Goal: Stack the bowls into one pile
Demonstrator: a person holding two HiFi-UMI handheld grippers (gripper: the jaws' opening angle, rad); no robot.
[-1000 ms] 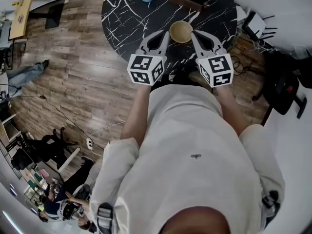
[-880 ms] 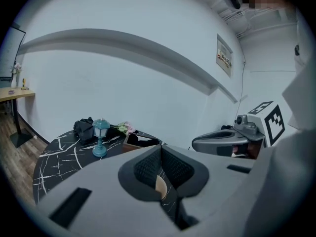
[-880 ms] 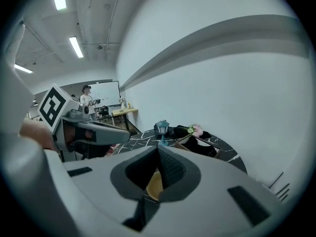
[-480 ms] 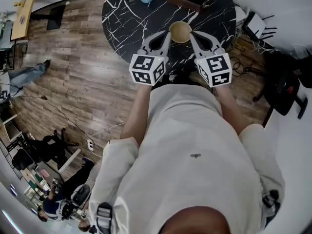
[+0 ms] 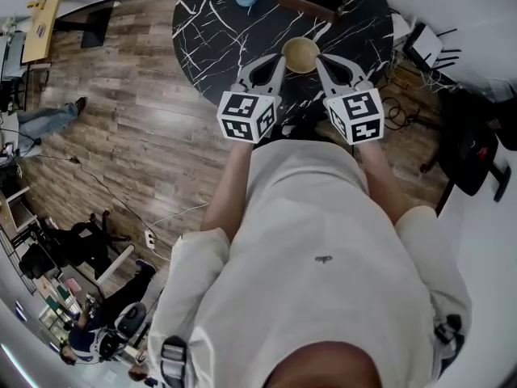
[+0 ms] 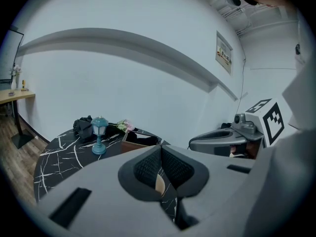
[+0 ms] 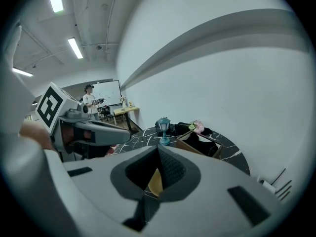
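left hand-held gripper and right hand-held gripper closed, empty, flanking bowl, whiteboard only in right gripper view

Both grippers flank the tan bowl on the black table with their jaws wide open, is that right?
Not wide open: the jaws are shut and empty, as the left gripper view and right gripper view show. The left gripper and right gripper do flank the tan bowl on the black table.

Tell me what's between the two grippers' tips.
A tan bowl, flanked by the left gripper and right gripper; the head view shows it.
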